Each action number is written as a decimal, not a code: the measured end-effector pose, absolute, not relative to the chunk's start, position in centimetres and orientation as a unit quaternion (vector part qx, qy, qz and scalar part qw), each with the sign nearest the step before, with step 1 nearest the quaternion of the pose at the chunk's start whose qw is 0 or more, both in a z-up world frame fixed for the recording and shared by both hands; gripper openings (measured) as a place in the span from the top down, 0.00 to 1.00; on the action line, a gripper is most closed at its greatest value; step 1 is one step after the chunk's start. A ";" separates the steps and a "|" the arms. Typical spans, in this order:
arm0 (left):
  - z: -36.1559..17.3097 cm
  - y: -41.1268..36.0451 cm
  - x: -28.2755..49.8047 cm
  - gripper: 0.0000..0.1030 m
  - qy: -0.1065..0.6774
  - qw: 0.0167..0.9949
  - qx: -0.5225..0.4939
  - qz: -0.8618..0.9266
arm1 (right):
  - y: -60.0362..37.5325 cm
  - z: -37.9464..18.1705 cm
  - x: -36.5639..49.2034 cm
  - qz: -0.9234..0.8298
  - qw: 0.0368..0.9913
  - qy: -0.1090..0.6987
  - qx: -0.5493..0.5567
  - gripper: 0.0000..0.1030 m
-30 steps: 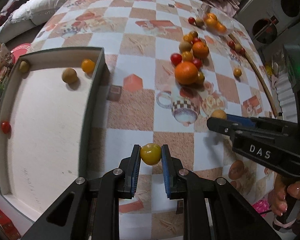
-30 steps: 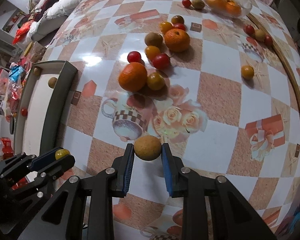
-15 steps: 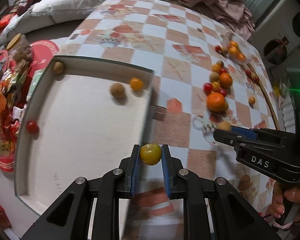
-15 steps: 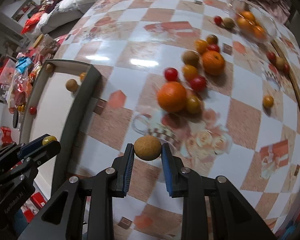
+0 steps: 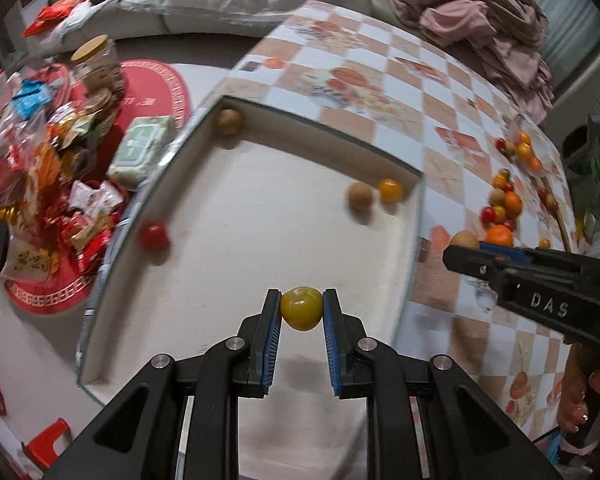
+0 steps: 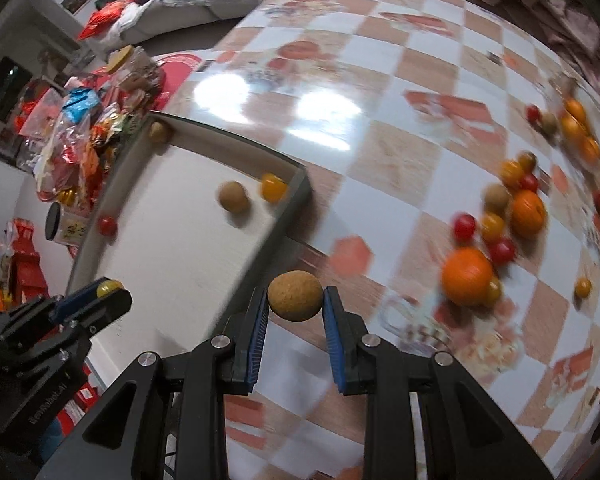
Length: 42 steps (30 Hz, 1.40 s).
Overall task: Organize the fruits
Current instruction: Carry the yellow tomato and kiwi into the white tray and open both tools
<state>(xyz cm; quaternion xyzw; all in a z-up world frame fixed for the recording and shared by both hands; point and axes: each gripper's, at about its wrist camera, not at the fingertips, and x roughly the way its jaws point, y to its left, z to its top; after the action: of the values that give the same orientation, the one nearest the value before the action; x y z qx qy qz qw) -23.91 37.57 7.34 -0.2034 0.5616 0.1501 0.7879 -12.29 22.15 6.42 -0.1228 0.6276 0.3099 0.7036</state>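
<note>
My left gripper (image 5: 302, 307) is shut on a small yellow fruit (image 5: 301, 308) and hangs over the near part of the white tray (image 5: 416, 216). In the tray lie a red tomato (image 5: 153, 236), a brown fruit (image 5: 359, 196) beside a small orange one (image 5: 390, 190), and another brown fruit (image 5: 228, 121) in the far corner. My right gripper (image 6: 295, 298) is shut on a round brown fruit (image 6: 295, 296), over the tablecloth just right of the tray's wall (image 6: 288, 216). A heap of oranges and tomatoes (image 6: 500, 232) lies on the table to the right.
The checkered tablecloth (image 6: 340, 80) covers the table. A glass bowl with oranges (image 6: 576, 124) stands far right. Left of the tray, below the table, lie snack packets (image 5: 40, 152) on a red mat, with a lidded jar (image 5: 94, 64). Pink cloth (image 5: 480, 12) is piled behind the table.
Both grippers have travelled left with their fruits. The left one went from over the tablecloth to over the tray; the right one came up close to the tray's right wall.
</note>
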 end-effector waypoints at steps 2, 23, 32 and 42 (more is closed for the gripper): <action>6.9 38.6 -24.5 0.79 0.562 0.784 -0.209 0.161 | 23.5 6.3 -12.5 0.318 0.700 0.626 -0.127 0.71; 2.6 42.9 -26.4 0.79 0.588 0.748 -0.214 0.221 | 31.7 2.7 -14.0 0.347 0.667 0.634 -0.181 0.71; 2.0 42.6 -26.2 0.79 0.594 0.746 -0.204 0.222 | 31.8 1.9 -14.0 0.338 0.668 0.636 -0.186 0.71; 2.0 41.6 -26.3 0.74 0.596 0.752 -0.173 0.221 | 32.1 2.0 -14.6 0.342 0.679 0.615 -0.209 0.70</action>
<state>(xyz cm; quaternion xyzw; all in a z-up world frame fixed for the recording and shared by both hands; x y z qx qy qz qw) -26.29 41.61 2.03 -0.1730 0.5965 0.2210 0.7519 -14.62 32.09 2.03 -0.2087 0.6148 0.3419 0.6794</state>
